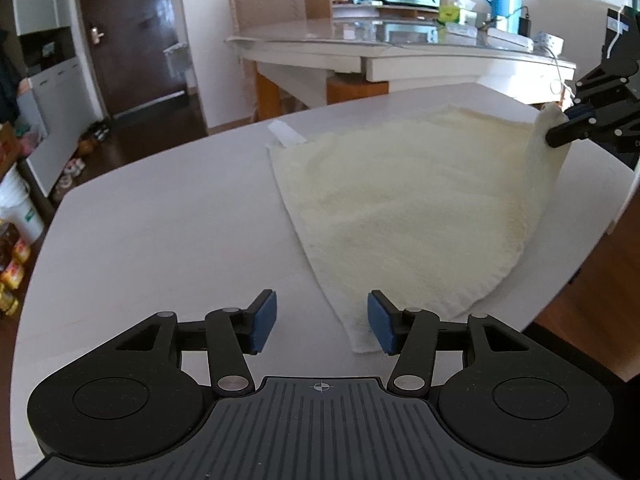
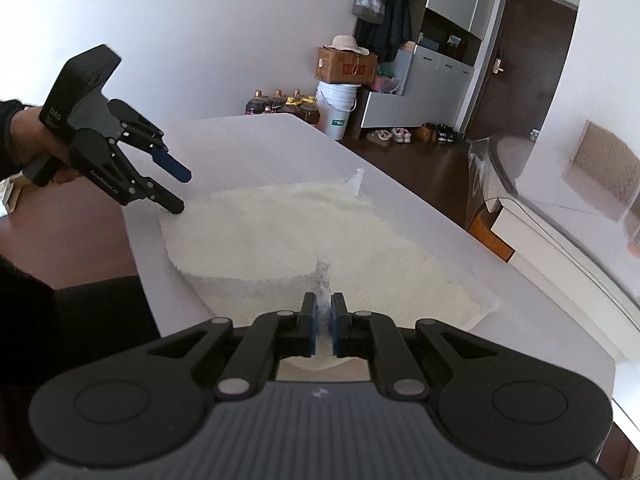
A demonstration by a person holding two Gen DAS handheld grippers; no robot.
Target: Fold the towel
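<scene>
Between our right gripper's (image 2: 324,322) nearly closed jaws a towel (image 1: 404,204) corner sits pinched and lifted, likely to start the fold. Our left gripper (image 1: 322,322) has its jaws spread wide and empty, poised at the towel's near corner, which lies flat between the pads, ready to clamp. Beyond, the towel spreads across the table (image 1: 160,216), its tag (image 1: 286,133) at the far corner.
</scene>
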